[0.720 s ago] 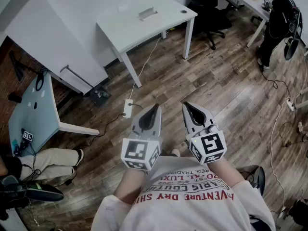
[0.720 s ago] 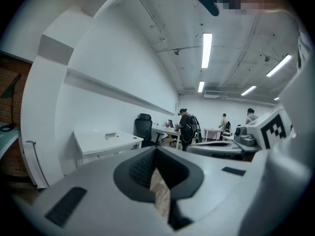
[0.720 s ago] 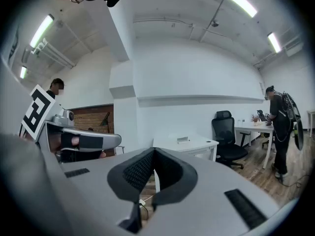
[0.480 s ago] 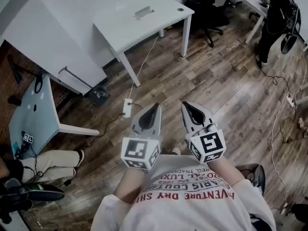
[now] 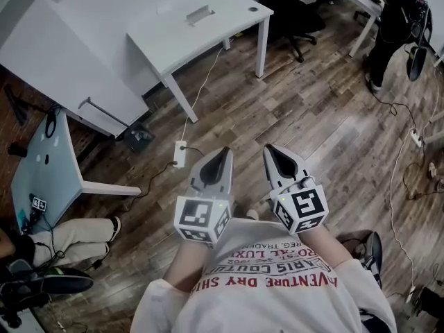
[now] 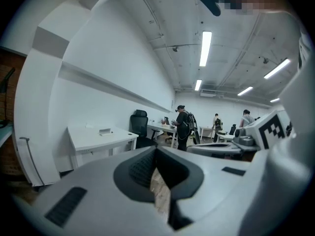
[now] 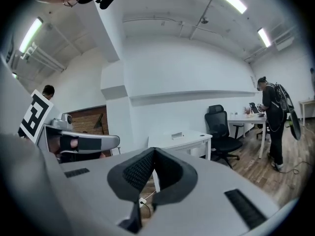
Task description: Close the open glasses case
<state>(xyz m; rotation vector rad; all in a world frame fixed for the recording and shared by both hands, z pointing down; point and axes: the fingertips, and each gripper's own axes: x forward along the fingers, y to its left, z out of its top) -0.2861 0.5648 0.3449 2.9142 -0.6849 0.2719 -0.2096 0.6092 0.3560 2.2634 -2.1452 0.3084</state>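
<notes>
No glasses case that I can make out shows in any view. My left gripper (image 5: 220, 152) and right gripper (image 5: 270, 149) are held side by side in front of my chest, high above the wooden floor, both pointing forward. Each is shut with nothing between its pads, as the left gripper view (image 6: 155, 149) and the right gripper view (image 7: 153, 150) both show. A small pale object (image 5: 199, 14) lies on the white desk (image 5: 222, 37) ahead; it is too small to tell what it is.
A power strip (image 5: 180, 154) with cables lies on the floor below the grippers. A light blue table (image 5: 38, 175) stands at the left, with a seated person's legs (image 5: 69, 234) beside it. A black office chair (image 5: 291, 9) and a standing person (image 5: 390, 30) are at the back right.
Both grippers keep the same shut pose in front of my chest. The head view has drifted a little, so the white desk and the room sit slightly further left.
</notes>
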